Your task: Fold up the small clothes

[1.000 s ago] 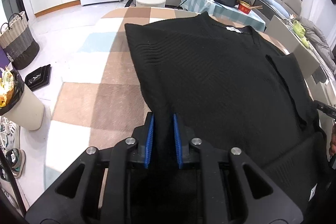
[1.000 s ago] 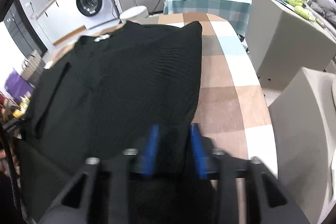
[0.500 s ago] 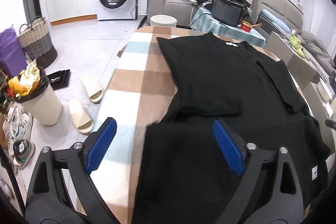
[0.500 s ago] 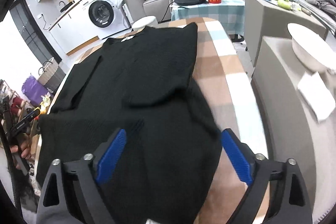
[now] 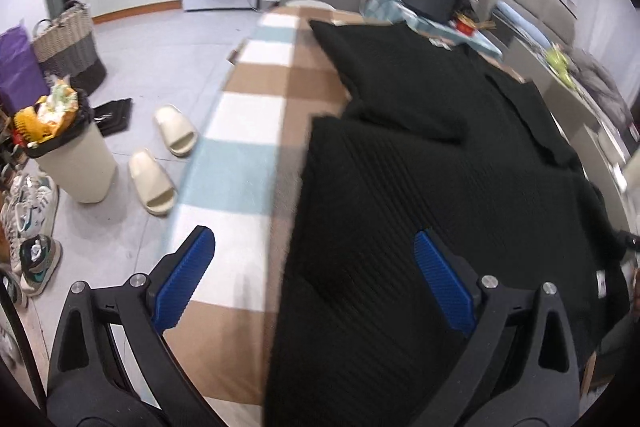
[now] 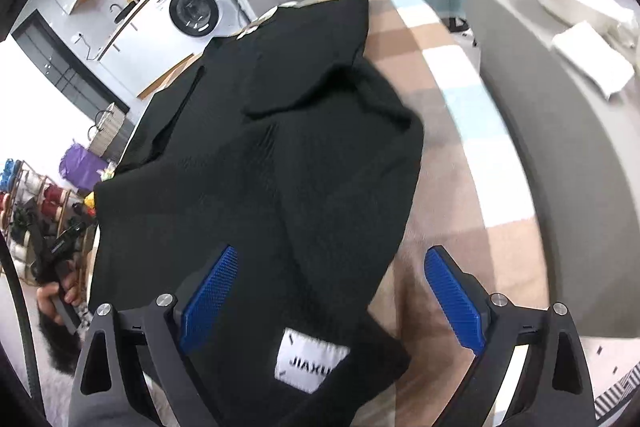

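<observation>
Both tongs, left (image 5: 314,279) and right (image 6: 332,301), now gape wide, having dropped the black sweater (image 5: 440,167). Its hem lies folded up on the bench (image 5: 256,115), so that fold looks done.

A black ribbed knit sweater (image 5: 420,187) lies spread on a checked surface, ahead of and beneath both tongs. Its near part is folded over the far part, forming a doubled layer whose straight folded edge runs across the garment. Seen from the left tongs (image 5: 316,287), the sweater's left edge passes between the two wide-apart blue pads. Seen from the right tongs (image 6: 332,303), the sweater (image 6: 280,167) fills the space between the parted pads, and a white sewn label (image 6: 310,359) printed with dark letters lies near the closest hem. A sleeve lies folded across the far body.
</observation>
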A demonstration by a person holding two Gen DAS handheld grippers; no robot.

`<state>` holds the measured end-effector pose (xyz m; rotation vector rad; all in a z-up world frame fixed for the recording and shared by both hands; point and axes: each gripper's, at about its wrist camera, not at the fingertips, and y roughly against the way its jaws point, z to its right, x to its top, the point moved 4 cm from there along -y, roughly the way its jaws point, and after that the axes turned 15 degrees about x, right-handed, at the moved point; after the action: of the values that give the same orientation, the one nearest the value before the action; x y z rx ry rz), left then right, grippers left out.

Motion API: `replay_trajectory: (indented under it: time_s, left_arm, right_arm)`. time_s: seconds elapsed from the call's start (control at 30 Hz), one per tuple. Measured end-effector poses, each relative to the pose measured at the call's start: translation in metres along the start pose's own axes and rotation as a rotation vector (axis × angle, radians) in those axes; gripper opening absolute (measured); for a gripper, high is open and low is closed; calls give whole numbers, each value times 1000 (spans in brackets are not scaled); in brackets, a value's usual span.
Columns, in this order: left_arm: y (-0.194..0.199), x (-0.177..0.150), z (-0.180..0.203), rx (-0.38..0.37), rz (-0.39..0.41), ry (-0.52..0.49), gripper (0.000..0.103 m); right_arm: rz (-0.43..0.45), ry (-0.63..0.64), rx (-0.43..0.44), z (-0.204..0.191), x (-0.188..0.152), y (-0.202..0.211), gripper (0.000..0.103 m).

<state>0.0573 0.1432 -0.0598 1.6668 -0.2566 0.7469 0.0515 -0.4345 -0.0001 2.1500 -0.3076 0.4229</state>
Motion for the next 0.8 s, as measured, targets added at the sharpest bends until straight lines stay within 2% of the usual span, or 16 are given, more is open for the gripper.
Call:
replay_trajectory:
  time_s: [0.07,0.27,0.33,0.4,0.43,0.53,0.6,0.7,0.8]
  left_arm:
    - [-4,-2,10,-9,-12,-25,87]
    - [-13,-4,24,-25,-51,-65,80]
    - [-15,-4,26,-28,-60,-72,77]
    - [-16,-4,27,-21,-64,-77,77]
    - [-17,-2,27,-19,-65,-78,77]
    - [-16,-1,25,-10,-64,-74,77]
    - [-16,0,22,-16,-66,-64,77]
    - [-17,2,22,-29,-64,-56,77]
    - [-20,3,22,-44,-71,-50,77]
  right_arm:
    - [-10,12,-5,0,-6,0,96]
    - [-31,7,-1,3,-18,-2,93]
    - [-37,1,0,6,-20,-3,76]
    - [-48,9,-15,8,-20,-4,52]
    - [-48,22,-38,9,-20,-2,49]
    - [-84,27,-196,29,-22,13,55]
    - [-102,-8,-234,43,-29,27,60]
    - [-104,24,-245,41,-36,41,60]
    - [-62,25,-137,34,-35,43,66]
